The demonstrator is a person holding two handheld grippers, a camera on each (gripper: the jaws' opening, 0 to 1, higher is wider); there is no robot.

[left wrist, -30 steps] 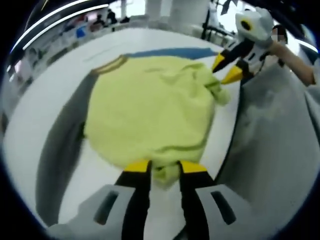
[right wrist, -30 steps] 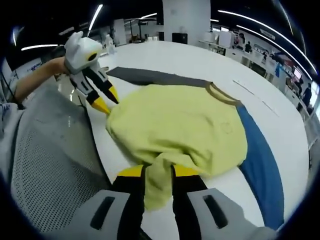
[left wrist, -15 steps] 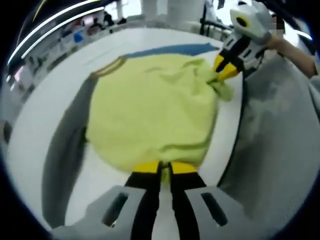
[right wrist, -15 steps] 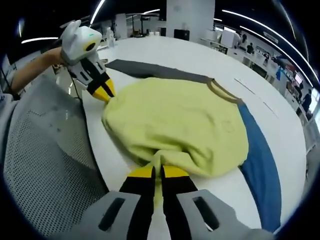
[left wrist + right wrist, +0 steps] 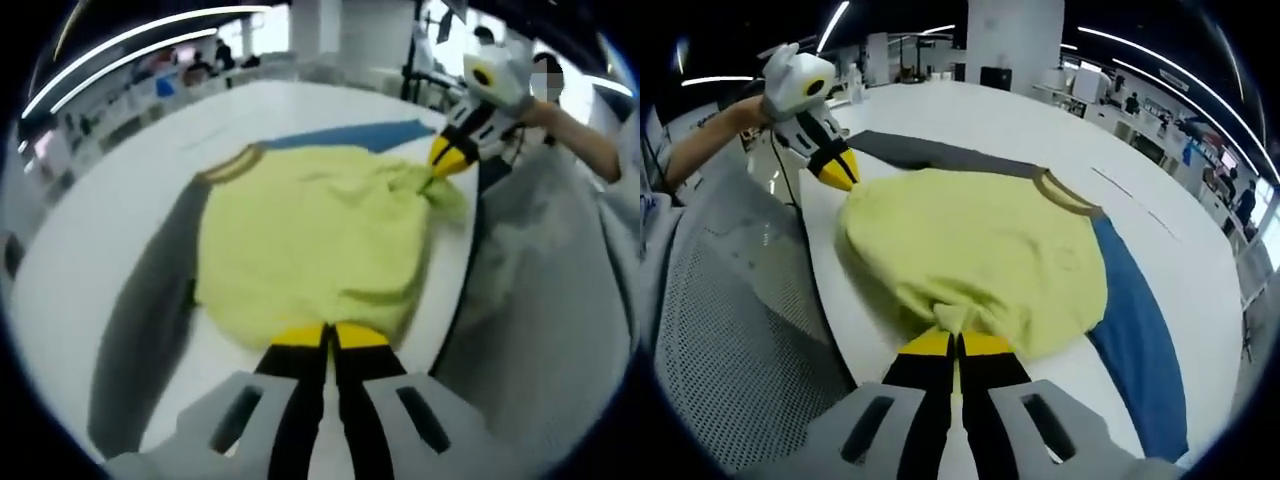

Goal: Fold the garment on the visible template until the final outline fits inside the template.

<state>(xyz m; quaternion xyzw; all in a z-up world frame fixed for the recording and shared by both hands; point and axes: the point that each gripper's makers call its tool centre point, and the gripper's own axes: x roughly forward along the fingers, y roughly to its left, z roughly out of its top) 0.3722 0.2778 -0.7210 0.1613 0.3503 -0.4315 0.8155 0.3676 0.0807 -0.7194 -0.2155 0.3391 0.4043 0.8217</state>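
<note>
White desk (image 5: 980,115), wide and round-edged. Grey mesh cloth (image 5: 730,340) hangs at its near edge. White pillar (image 5: 1012,40) beyond. Ceiling light strips (image 5: 140,35) lit overhead.

We're in a big open-plan lab or industrial hall here: long strip lights (image 5: 830,25) run across a dark ceiling, a broad white column (image 5: 1012,40) rises at the back, and past the wide white desk (image 5: 970,115) more workstations (image 5: 1130,105) line the floor, with people (image 5: 195,68) at them.
</note>
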